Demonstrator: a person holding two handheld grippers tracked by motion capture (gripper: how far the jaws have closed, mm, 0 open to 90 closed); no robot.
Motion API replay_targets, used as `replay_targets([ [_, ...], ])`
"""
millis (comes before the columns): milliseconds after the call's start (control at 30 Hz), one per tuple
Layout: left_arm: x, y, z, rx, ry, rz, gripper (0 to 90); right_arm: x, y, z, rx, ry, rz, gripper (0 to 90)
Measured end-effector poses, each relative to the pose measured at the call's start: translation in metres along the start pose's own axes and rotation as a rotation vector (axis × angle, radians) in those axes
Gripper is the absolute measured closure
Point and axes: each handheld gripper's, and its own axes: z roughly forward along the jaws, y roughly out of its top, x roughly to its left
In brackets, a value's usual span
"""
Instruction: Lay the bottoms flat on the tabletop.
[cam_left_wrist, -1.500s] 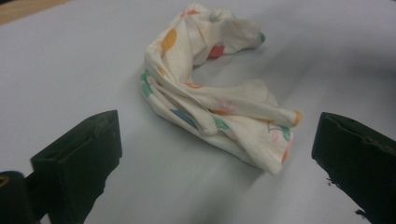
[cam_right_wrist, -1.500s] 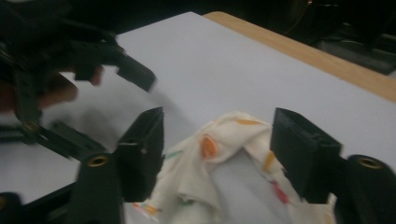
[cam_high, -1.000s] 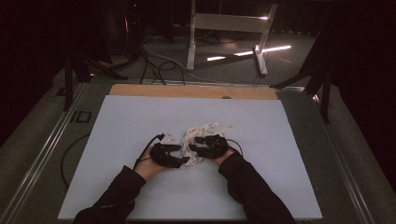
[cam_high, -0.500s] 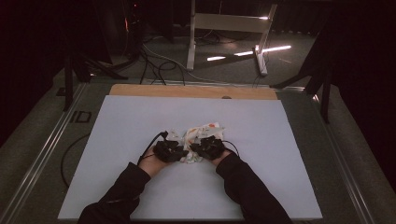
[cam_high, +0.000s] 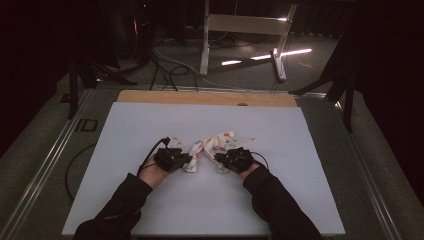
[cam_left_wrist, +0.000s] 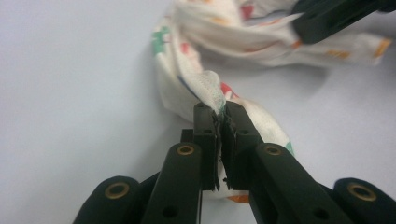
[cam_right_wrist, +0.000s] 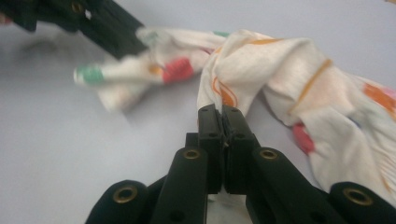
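Pinching one patterned cloth (cam_high: 210, 146) between us, our left gripper (cam_high: 186, 160) clamps its nine o'clock end and our right gripper (cam_high: 218, 158) the three o'clock, equally near; the bunched, white, colour-dotted length seems to run nine-to-three on the table (cam_high: 300, 190)

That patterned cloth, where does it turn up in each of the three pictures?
High view: the patterned cloth lies mid-table, between the two grippers.
Left gripper view: it runs from top right down to the pinching fingers.
Right gripper view: it spreads across the top and right.
Shared landmark: the white table surface.
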Motion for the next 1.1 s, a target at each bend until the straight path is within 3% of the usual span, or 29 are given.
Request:
replay_targets([
  [300,0.005,-0.016,-0.026,0.004,0.045,0.013,85.7,-0.001,-0.017,-0.030,-0.009,-0.005,-0.012,88.2],
  [500,0.003,-0.031,-0.042,0.012,0.062,0.025,85.7,0.001,-0.033,-0.049,0.015,-0.012,-0.033,88.2],
  [700,-0.004,-0.052,-0.056,0.037,0.078,0.042,85.6,-0.001,-0.057,-0.069,0.037,-0.028,-0.018,88.2],
  [933,-0.014,-0.067,-0.066,0.056,0.081,0.049,85.6,-0.006,-0.075,-0.090,0.040,-0.054,0.011,88.1],
  [1100,-0.026,-0.073,-0.071,0.067,0.030,0.059,85.4,-0.006,-0.085,-0.099,0.056,-0.053,0.011,88.0],
])
